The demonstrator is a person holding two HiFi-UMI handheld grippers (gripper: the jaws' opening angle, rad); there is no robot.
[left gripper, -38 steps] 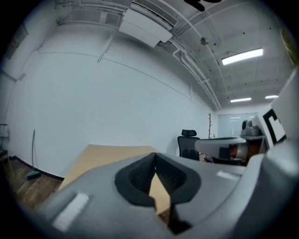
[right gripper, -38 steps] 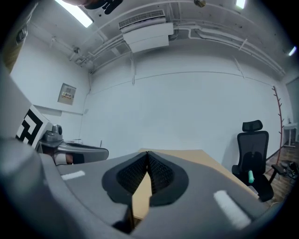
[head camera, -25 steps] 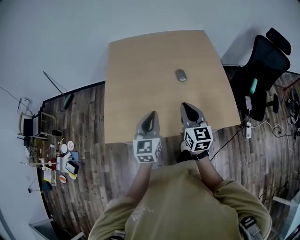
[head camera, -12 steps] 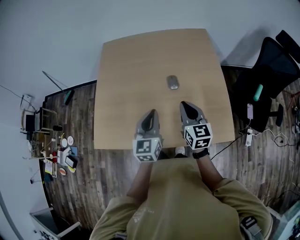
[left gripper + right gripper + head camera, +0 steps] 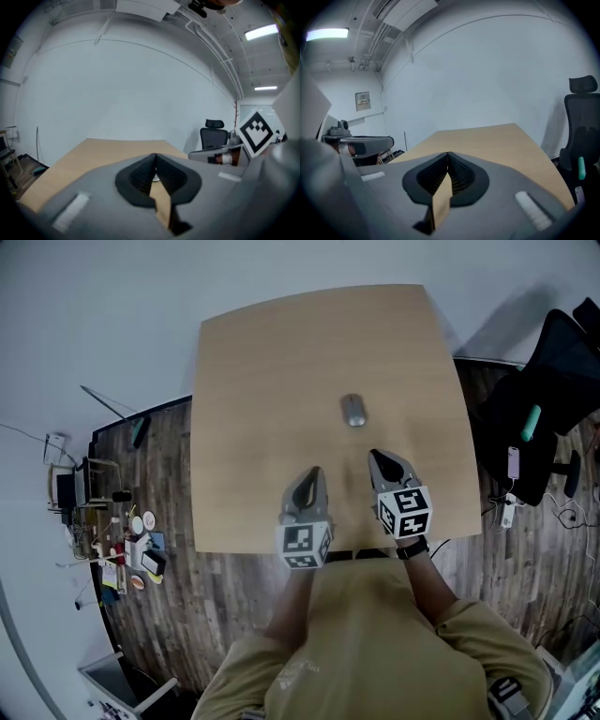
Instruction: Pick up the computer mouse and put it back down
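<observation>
The wooden table fills the middle of the head view. Its top is bare apart from one small object, which leaves free room for a pick from any side. A black office chair stands off its right edge, pushed clear of the working area. Clutter on the floor lies well apart to the left.

The person stands at the near edge with both tools held out over the near part of the top, side by side and apart from each other. The left gripper has its jaws together with nothing held, the tips meeting in its own view. The right gripper is likewise closed and empty, its ribbed pads pressed to each other. Both point toward the far side and slightly down, which looks like an approach, not a grasp.

The computer mouse rests flat near the middle of the table, lengthwise from near to far, beyond the right gripper and a little to its left. That gripper seems the likelier one to take it, and its jaws would have to part first.
</observation>
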